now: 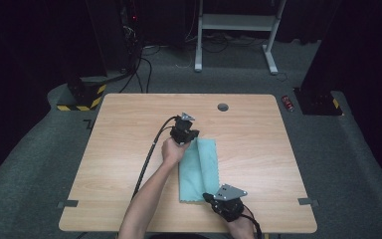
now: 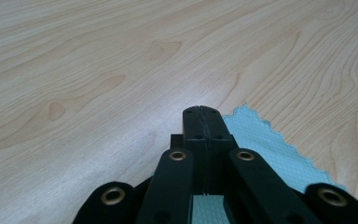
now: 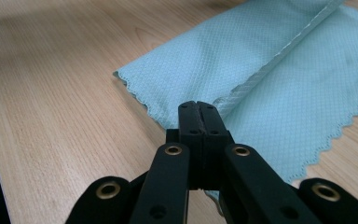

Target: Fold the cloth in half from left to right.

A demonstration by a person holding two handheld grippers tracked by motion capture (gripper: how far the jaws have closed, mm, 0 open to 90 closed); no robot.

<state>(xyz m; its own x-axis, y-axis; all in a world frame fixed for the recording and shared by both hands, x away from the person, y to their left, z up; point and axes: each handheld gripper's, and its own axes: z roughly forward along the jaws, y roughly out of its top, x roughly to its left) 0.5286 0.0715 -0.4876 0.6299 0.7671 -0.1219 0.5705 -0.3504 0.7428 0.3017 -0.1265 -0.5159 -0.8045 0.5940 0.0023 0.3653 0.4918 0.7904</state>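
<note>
Right gripper (image 1: 210, 197): nearest the camera in the high view, at the bottom centre of the frame, its jaws pressed together on the near end of the pale teal, scallop-edged woven cloth (image 1: 199, 169); in its own view (image 3: 199, 108) the folded edge runs in between the closed black jaws.
Left gripper (image 1: 189, 141): just above the frame's centre, held in a hand (image 1: 173, 151), jaws clamped on the cloth's far end; in its own view (image 2: 202, 112) teal fabric (image 2: 270, 144) shows under and to the right of the closed jaws.
Cloth position: middle of the light wooden table (image 1: 258, 149), lying flat between the two grippers.
Cloth long axis: runs from bottom to top of the frame, far end leaning slightly right.
Cloth shape: folded lengthwise into a narrow strip, with a raised fold line (image 3: 279, 51) along its length.
</note>
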